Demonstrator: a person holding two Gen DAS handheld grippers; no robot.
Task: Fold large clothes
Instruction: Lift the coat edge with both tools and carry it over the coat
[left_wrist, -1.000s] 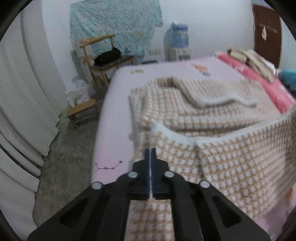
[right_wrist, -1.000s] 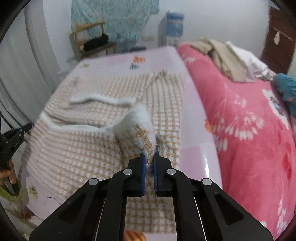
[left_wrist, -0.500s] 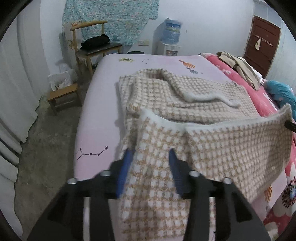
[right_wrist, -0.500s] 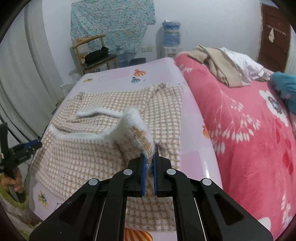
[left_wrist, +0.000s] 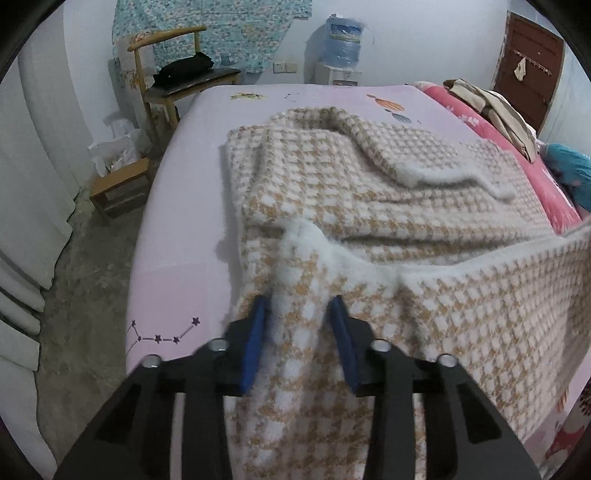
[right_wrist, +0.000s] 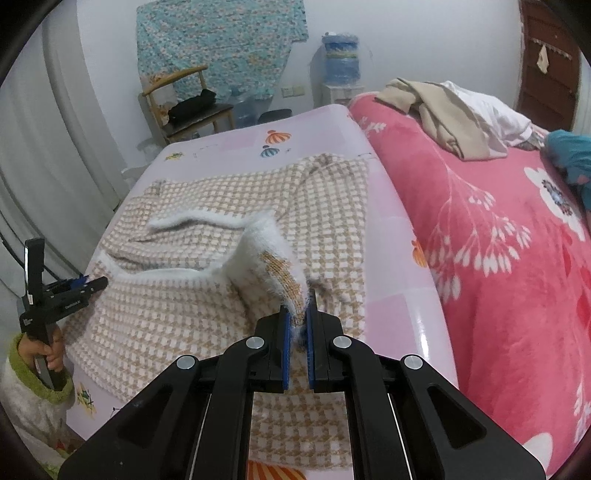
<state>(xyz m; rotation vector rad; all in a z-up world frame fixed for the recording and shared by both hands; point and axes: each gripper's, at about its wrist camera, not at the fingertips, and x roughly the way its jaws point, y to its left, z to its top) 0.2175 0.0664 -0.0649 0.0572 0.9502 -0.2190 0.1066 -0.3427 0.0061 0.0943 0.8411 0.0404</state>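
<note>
A large beige-and-white houndstooth garment (left_wrist: 369, 192) with a fluffy white hem lies spread on the pale pink bed sheet (left_wrist: 177, 258). Its near edge is lifted and folded over towards the far side. My left gripper (left_wrist: 299, 317) straddles a bunched hem corner at the left; its jaws are closing, the fabric sits between the blue pads, and they stand apart. My right gripper (right_wrist: 297, 310) is shut on the other fluffy hem corner of the garment (right_wrist: 221, 206) and holds it raised. In the right wrist view a hand in a green-cuffed sleeve holds the left gripper (right_wrist: 74, 291) at the bed's left edge.
A red floral blanket (right_wrist: 498, 258) covers the right half of the bed, with a pile of clothes (right_wrist: 443, 114) on it. A wooden chair (left_wrist: 177, 81), a low stool (left_wrist: 122, 184) and a water dispenser (left_wrist: 341, 44) stand beyond. White curtains (left_wrist: 29, 184) hang left.
The left gripper let go of the hem, opened wide, dropped down and forward over the hem corner, and its jaws have since narrowed around it. The right gripper kept its grip and place.
</note>
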